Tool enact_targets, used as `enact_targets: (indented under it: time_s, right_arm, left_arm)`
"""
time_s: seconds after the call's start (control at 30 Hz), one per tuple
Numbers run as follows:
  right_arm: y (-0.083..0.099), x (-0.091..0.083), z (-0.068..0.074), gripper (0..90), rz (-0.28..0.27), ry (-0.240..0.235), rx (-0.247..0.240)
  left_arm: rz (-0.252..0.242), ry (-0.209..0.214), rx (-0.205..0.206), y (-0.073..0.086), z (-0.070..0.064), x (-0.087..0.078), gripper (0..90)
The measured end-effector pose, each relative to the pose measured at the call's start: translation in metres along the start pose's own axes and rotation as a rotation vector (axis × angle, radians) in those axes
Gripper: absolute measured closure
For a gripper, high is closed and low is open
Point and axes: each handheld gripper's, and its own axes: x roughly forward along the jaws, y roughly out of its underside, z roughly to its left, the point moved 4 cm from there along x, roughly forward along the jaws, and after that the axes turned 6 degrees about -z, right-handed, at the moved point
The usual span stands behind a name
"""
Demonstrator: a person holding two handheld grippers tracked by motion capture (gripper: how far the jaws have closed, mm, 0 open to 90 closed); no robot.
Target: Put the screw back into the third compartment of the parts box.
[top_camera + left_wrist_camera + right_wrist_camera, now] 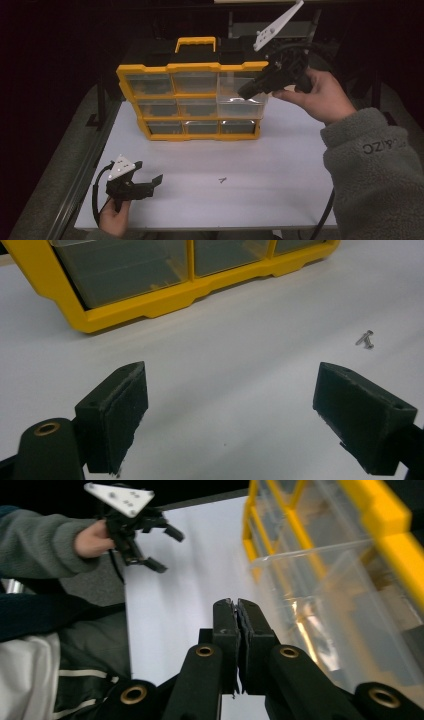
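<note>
Hovering at clear pulled-out drawer (241, 106), yellow organizer (192, 66) | right gripper (248, 90) fingers clenched empty | left gripper (150, 179) fingers released

You have one yellow organizer (192, 67) with nine clear drawers, two grippers, left gripper (150, 179) and right gripper (245, 91), and two small screws (366, 339)

organizer (192, 100) at the counter's (280, 170) far side, screws (222, 180) lying in front, left tool (150, 184) near-left, right tool (245, 91) at a pulled-out drawer (240, 106).
</note>
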Motion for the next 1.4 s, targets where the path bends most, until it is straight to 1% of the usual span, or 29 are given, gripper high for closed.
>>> enact_targets:
  time_s: [0.07, 0.1, 0.17, 0.2, 0.3, 0.33, 0.4, 0.43, 0.47, 0.53, 0.6, 0.67, 0.7, 0.73, 0.77, 0.8, 0.93, 0.97, 1.0, 1.03, 1.07, 1.1, 1.13, 1.2, 1.23, 1.27, 1.3, 1.33, 1.4]
  right_arm:
    - [-0.005, 0.002, -0.007, 86.3, 0.012, 0.011, 0.014]
    - [-0.007, 0.004, -0.01, 86.2, 0.018, 0.02, 0.022]
    - [-0.008, 0.009, -0.018, 86.2, 0.018, 0.025, 0.036]
    - [-0.008, 0.009, -0.018, 86.2, 0.018, 0.025, 0.036]
    - [-0.006, 0.017, -0.031, 86.2, 0.028, 0.041, 0.045]
    - [-0.005, 0.019, -0.034, 86.2, 0.033, 0.043, 0.056]
    - [-0.004, 0.024, -0.041, 86.2, 0.035, 0.052, 0.072]
    - [-0.003, 0.027, -0.044, 86.2, 0.04, 0.057, 0.074]
    - [-0.002, 0.029, -0.046, 86.2, 0.046, 0.058, 0.082]
    - [-0.001, 0.033, -0.05, 86.2, 0.047, 0.059, 0.097]
    - [0.002, 0.037, -0.053, 86.2, 0.064, 0.062, 0.105]
    - [0.005, 0.042, -0.055, 86.0, 0.078, 0.063, 0.104]
    - [0.006, 0.043, -0.056, 83.0, 0.078, 0.065, 0.107]
    - [0.007, 0.045, -0.058, 77.5, 0.076, 0.072, 0.107]
    - [0.007, 0.047, -0.058, 77.2, 0.083, 0.078, 0.117]
    - [0.008, 0.048, -0.059, 77.3, 0.089, 0.077, 0.114]
    - [0.004, 0.044, -0.056, 74.6, 0.069, 0.086, 0.104]
    - [0.003, 0.042, -0.054, 74.3, 0.062, 0.083, 0.102]
    - [0.001, 0.038, -0.052, 74.2, 0.056, 0.083, 0.096]
    - [-0.001, 0.035, -0.049, 73.4, 0.044, 0.079, 0.099]
    - [-0.002, 0.031, -0.046, 72.8, 0.032, 0.069, 0.095]
    - [-0.003, 0.029, -0.043, 72.4, 0.031, 0.068, 0.089]
    - [-0.004, 0.026, -0.039, 72.0, 0.034, 0.066, 0.079]
    - [-0.006, 0.02, -0.03, 71.3, 0.026, 0.061, 0.063]
    - [-0.007, 0.017, -0.026, 70.9, 0.019, 0.055, 0.057]
    - [-0.007, 0.017, -0.026, 70.9, 0.019, 0.055, 0.057]
    - [-0.008, 0.014, -0.021, 70.4, 0.012, 0.048, 0.056]
    - [-0.008, 0.009, -0.011, 69.7, 0.008, 0.044, 0.033]
    - [-0.008, 0.005, -0.001, 68.8, 0.009, 0.046, 0.012]
  left_arm:
    - [-0.003, 0.001, -0.002, 0.0, -0.001, 0.001, 13.7]
    - [0.006, 0.001, 0.01, 0.0, 0.0, 0.0, 13.7]
    - [0.009, 0.004, 0.012, 0.0, 0.0, 0.0, 13.7]
    - [0.009, 0.004, 0.012, 0.0, 0.0, 0.0, 13.7]
    - [0.001, 0.005, 0.001, 0.0, -0.001, 0.001, 13.7]
    - [-0.002, 0.006, -0.004, 0.0, -0.001, 0.001, 13.7]
    - [0.002, 0.007, 0.004, 0.0, 0.0, 0.001, 13.7]
    - [-0.001, 0.007, 0.0, 0.0, -0.001, 0.001, 13.7]
    - [0.012, 0.004, 0.021, -0.001, 0.0, 0.0, 13.7]
    - [-0.002, 0.008, 0.018, -0.001, 0.0, 0.001, 13.7]
    - [0.008, 0.007, 0.019, -0.001, 0.0, 0.0, 13.7]
    - [0.004, 0.006, 0.002, 0.0, 0.0, 0.001, 13.7]
    - [-0.005, 0.008, -0.001, -0.001, -0.001, 0.002, 13.7]
    - [-0.004, 0.009, 0.001, -0.001, -0.001, 0.002, 13.7]
    - [-0.003, 0.01, 0.003, -0.001, -0.001, 0.002, 13.7]
    - [-0.004, 0.01, 0.003, -0.001, -0.001, 0.002, 13.7]
    - [-0.004, 0.007, 0.004, -0.001, 0.0, 0.002, 13.7]
    - [0.007, 0.007, 0.015, -0.001, 0.001, 0.001, 13.7]
    - [0.003, 0.008, 0.01, -0.001, 0.001, 0.001, 13.7]
    - [0.006, 0.008, 0.017, -0.001, 0.001, 0.001, 13.7]
    - [0.001, 0.008, 0.0, -0.001, -0.001, 0.002, 13.7]
    - [0.005, 0.008, 0.008, -0.001, 0.0, 0.001, 13.7]
    - [-0.001, 0.008, 0.001, -0.001, -0.001, 0.002, 13.7]
    - [-0.003, 0.008, 0.004, -0.001, -0.001, 0.002, 13.7]
    - [0.012, 0.007, 0.016, -0.001, 0.0, 0.001, 13.7]
    - [0.012, 0.007, 0.016, -0.001, 0.0, 0.001, 13.7]
    - [0.017, 0.008, 0.016, -0.001, -0.001, 0.0, 13.7]
    - [0.014, 0.007, 0.016, -0.001, -0.001, 0.0, 13.7]
    - [0.01, 0.006, 0.004, -0.001, -0.001, 0.001, 13.7]
